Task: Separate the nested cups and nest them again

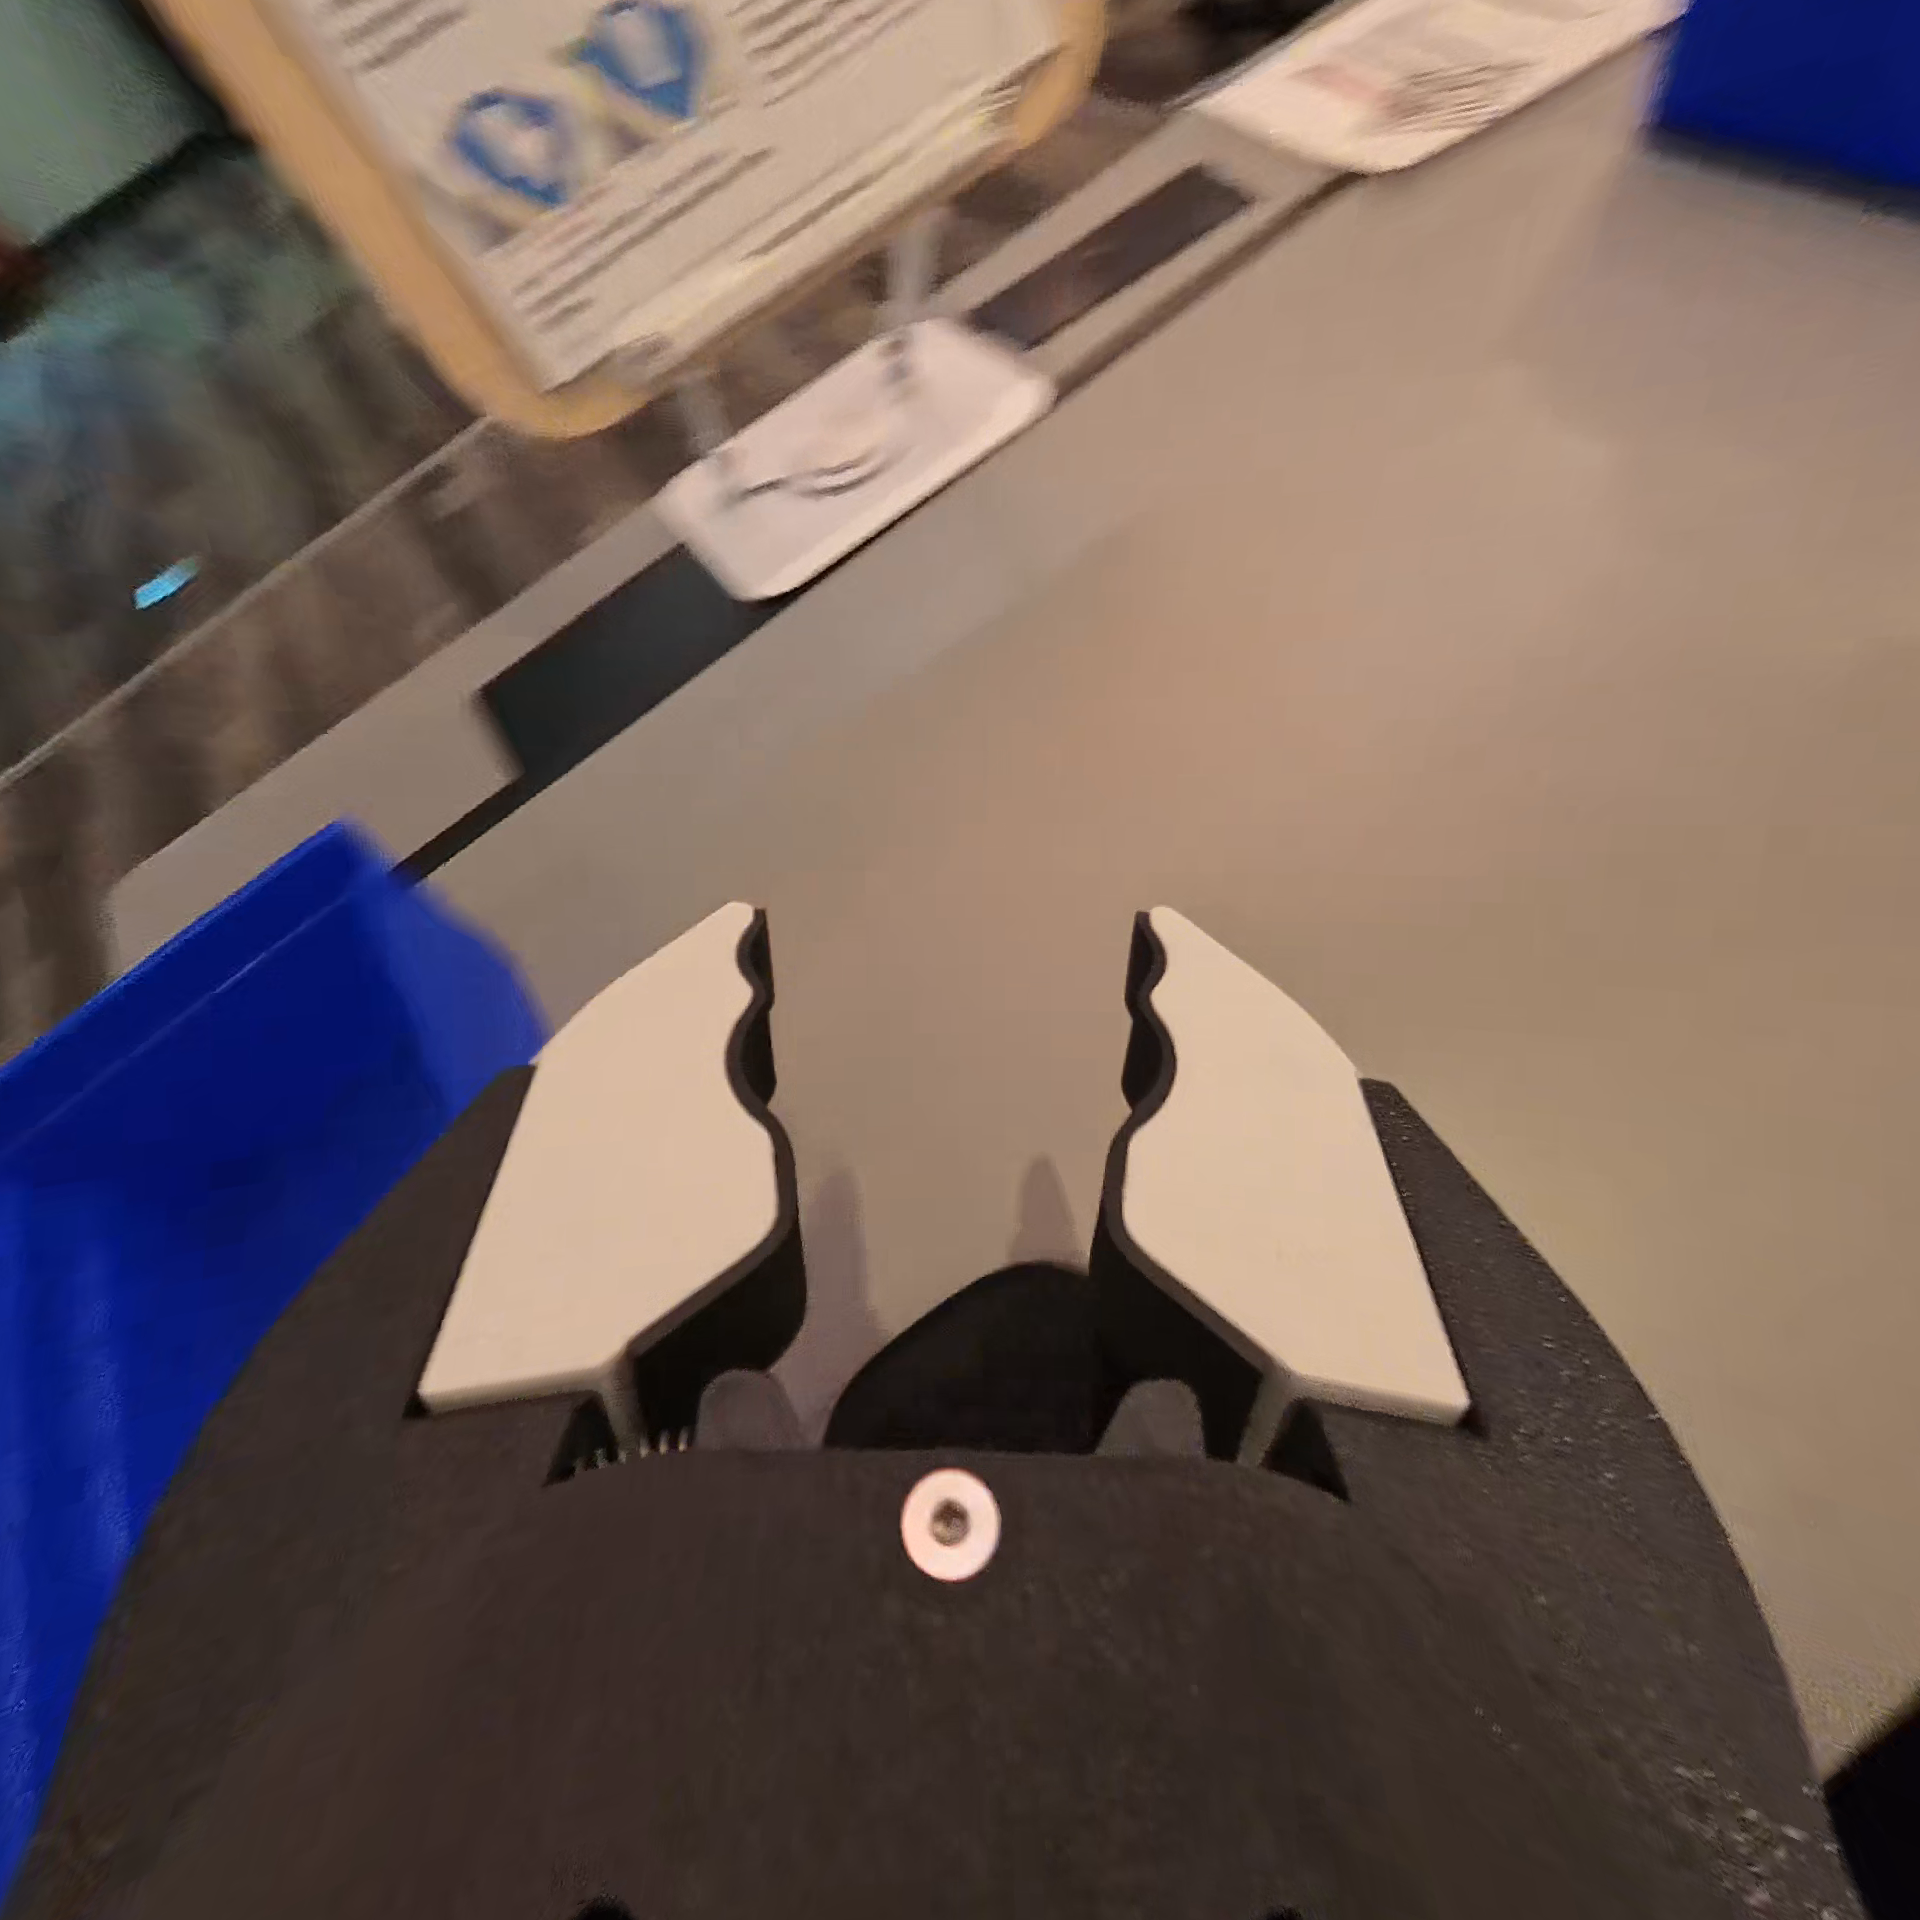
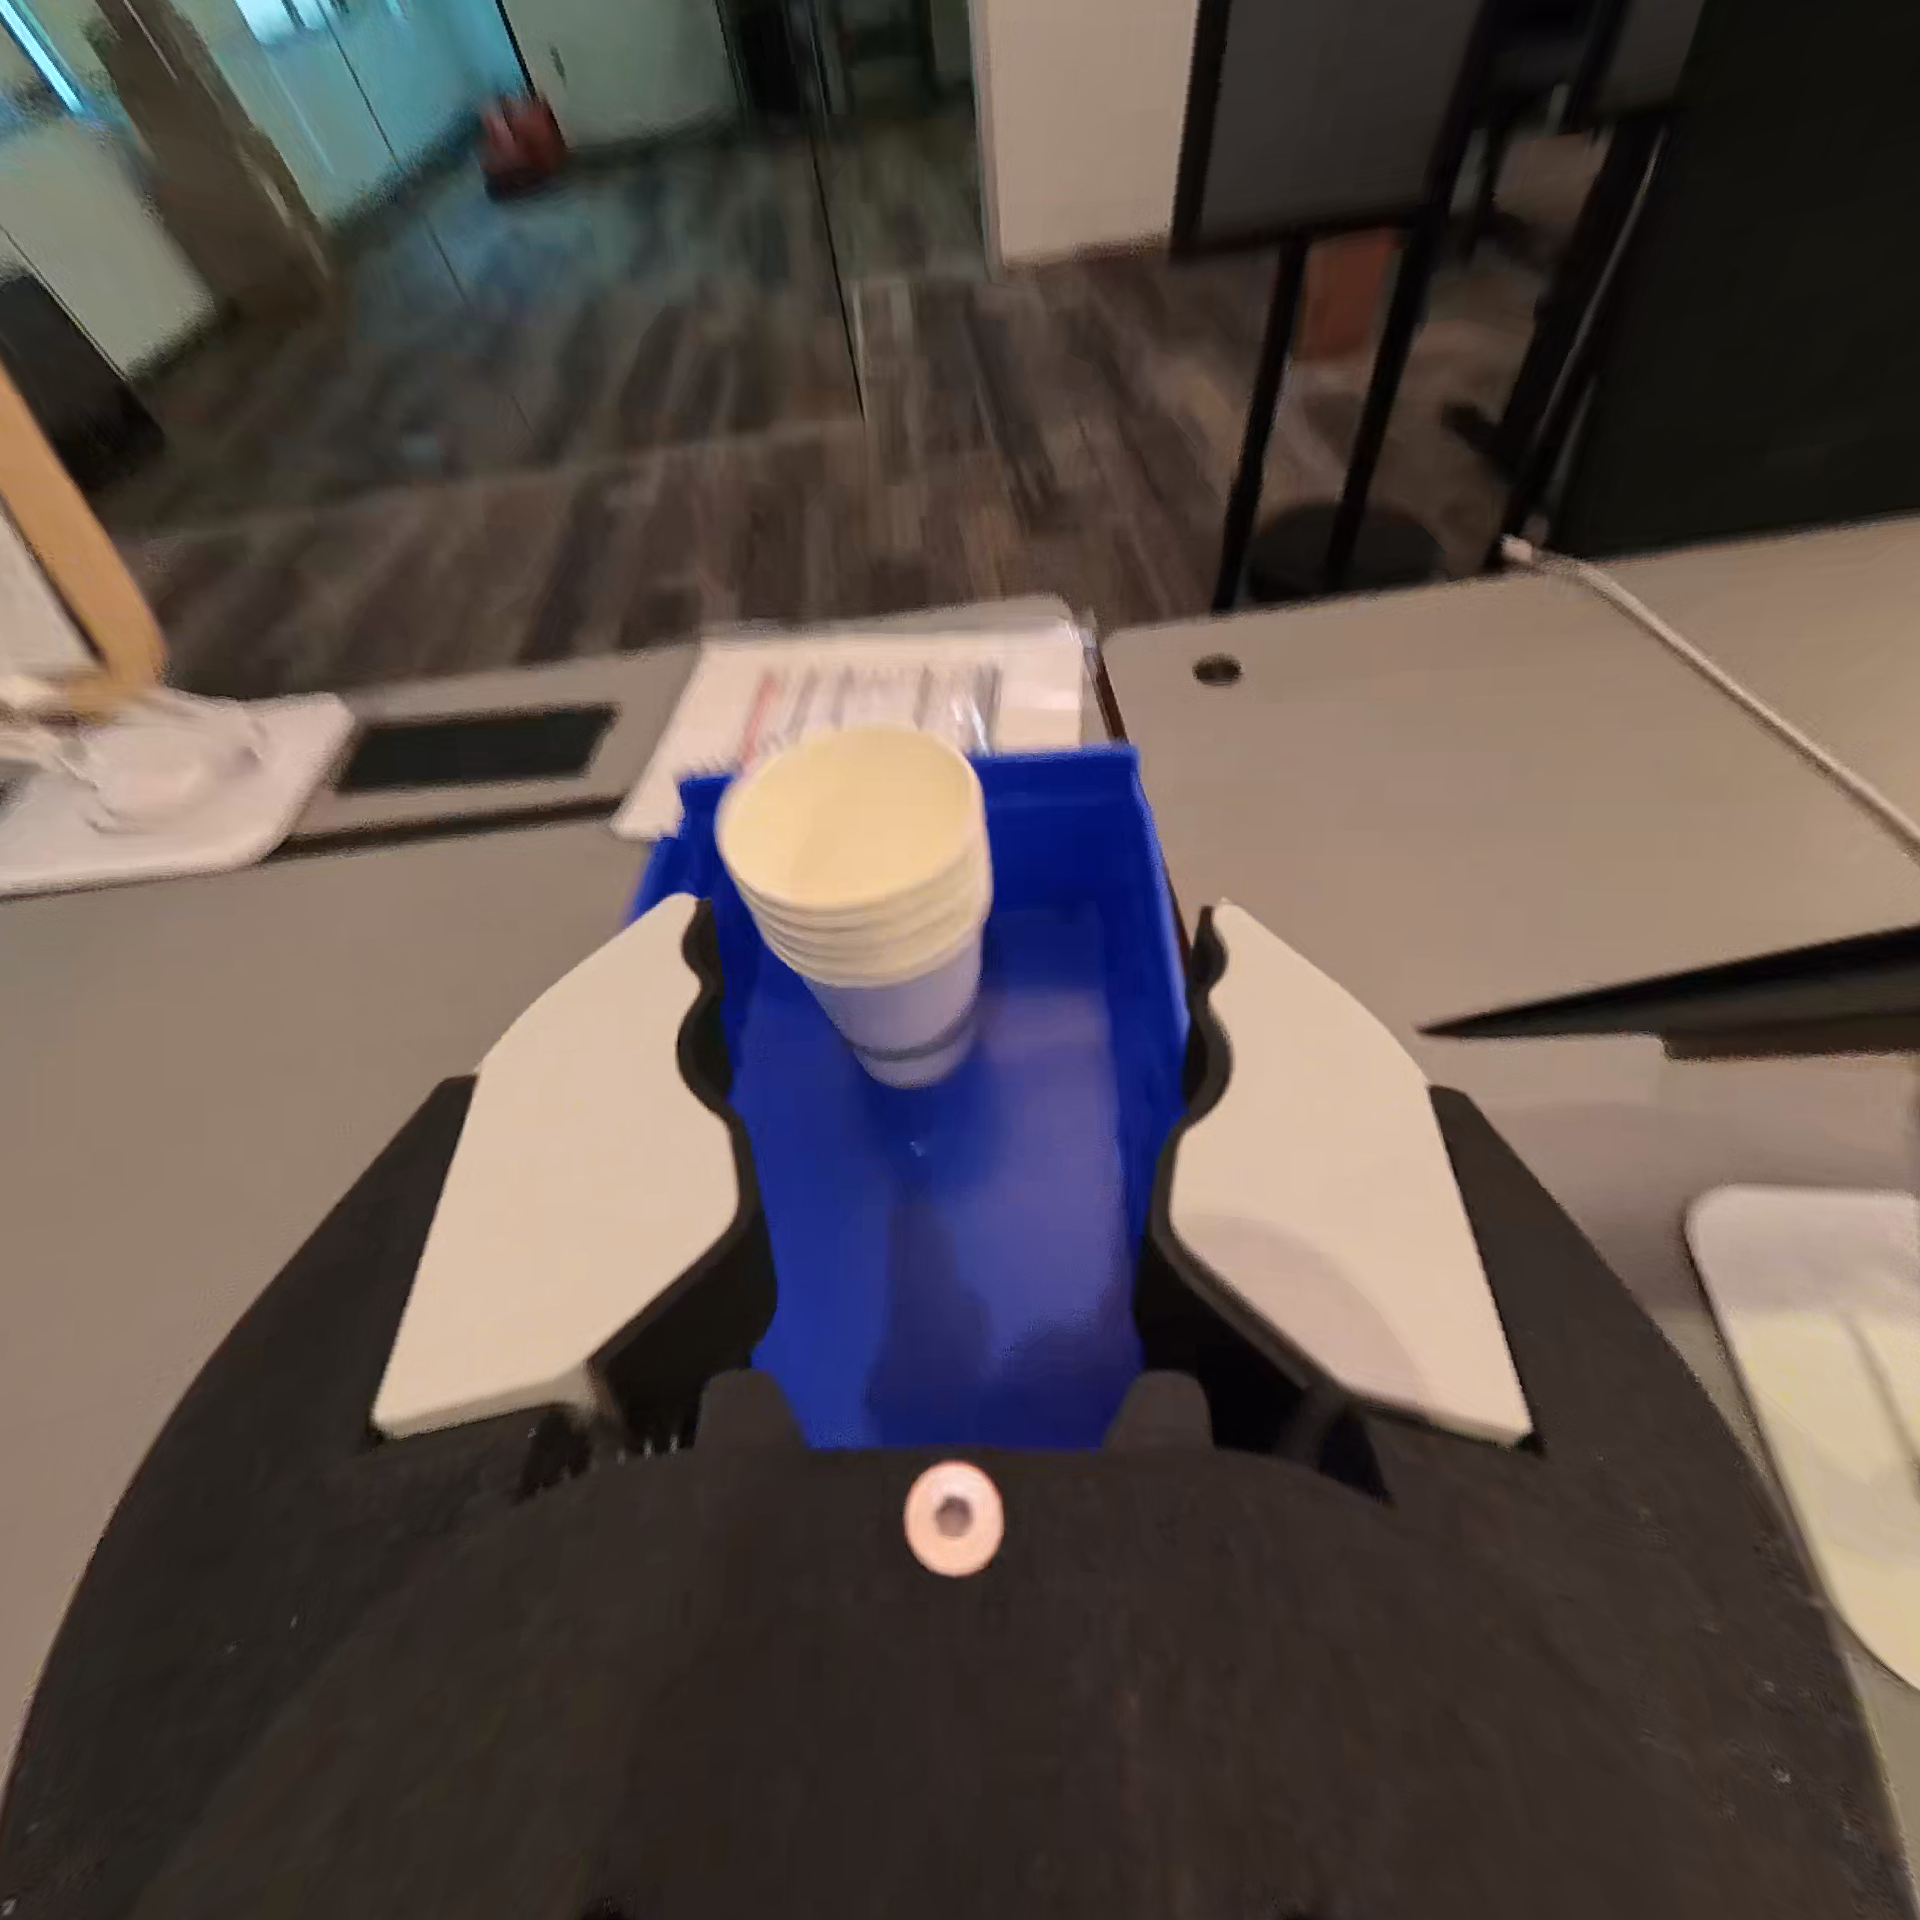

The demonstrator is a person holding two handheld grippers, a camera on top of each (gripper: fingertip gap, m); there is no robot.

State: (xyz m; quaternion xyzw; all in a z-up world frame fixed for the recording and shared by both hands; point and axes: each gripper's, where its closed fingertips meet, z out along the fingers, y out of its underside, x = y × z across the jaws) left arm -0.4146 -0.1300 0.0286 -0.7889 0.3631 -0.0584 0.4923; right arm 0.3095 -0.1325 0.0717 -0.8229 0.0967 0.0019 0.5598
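Observation:
A stack of several nested white paper cups [image 2: 868,894] stands tilted in a blue plastic bin [image 2: 1049,1195] in the right wrist view, its open mouth toward the camera. My right gripper [image 2: 951,925] is open and empty, its jaws on either side of the bin, the cups just ahead between the fingertips. My left gripper [image 1: 951,920] is open and empty over bare grey tabletop [image 1: 1351,727]. No cups show in the left wrist view.
A blue bin [image 1: 187,1195] sits left of my left gripper and another blue thing [image 1: 1797,83] at the far right. A framed sign on a white stand base [image 1: 862,457] stands at the table's far edge. Papers [image 2: 883,686] lie behind the bin; a white tray [image 2: 1829,1403] lies at right.

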